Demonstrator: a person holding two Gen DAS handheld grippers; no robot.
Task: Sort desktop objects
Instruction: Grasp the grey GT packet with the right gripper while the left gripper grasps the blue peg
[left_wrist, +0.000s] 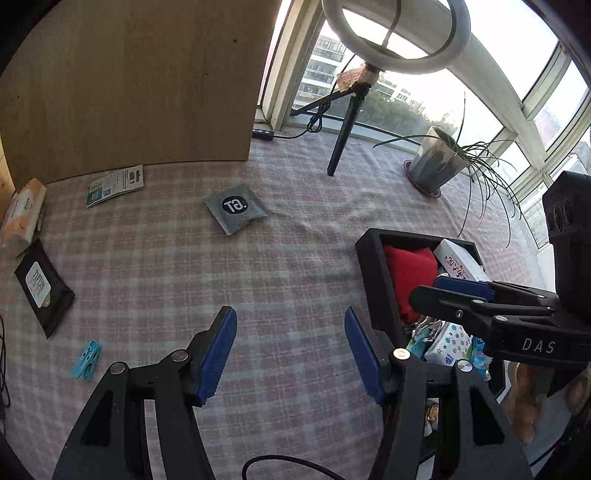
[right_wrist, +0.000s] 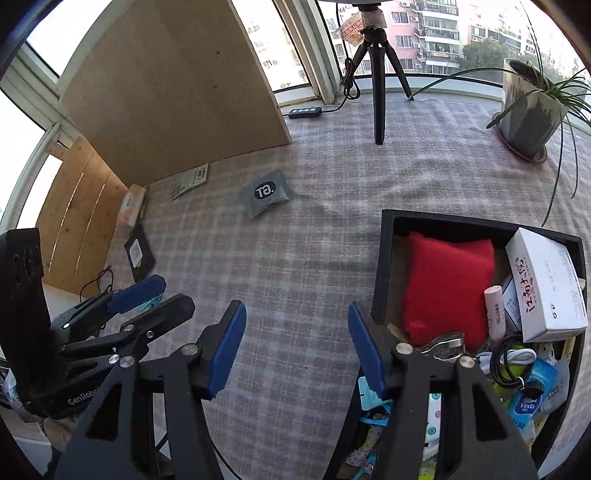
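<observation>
My left gripper (left_wrist: 290, 354) is open and empty above the checked tablecloth. My right gripper (right_wrist: 295, 350) is open and empty, its right finger over the near left corner of the black box (right_wrist: 384, 258). The box holds a red cushion (right_wrist: 447, 284), a white carton (right_wrist: 546, 284) and several small items. Loose on the cloth lie a grey "GT" packet (left_wrist: 236, 208), a green-and-white leaflet (left_wrist: 116, 184), a black wipes pack (left_wrist: 44, 291), an orange-white tissue pack (left_wrist: 22, 218) and a small teal packet (left_wrist: 86, 360). The right gripper shows in the left wrist view (left_wrist: 439, 291) over the box.
A tall board (left_wrist: 140, 81) stands at the back left. A ring light on a tripod (left_wrist: 347, 122), a cable remote (left_wrist: 263, 133) and a potted plant (left_wrist: 437, 162) stand along the window side. A black cable (right_wrist: 99, 280) lies at the left table edge.
</observation>
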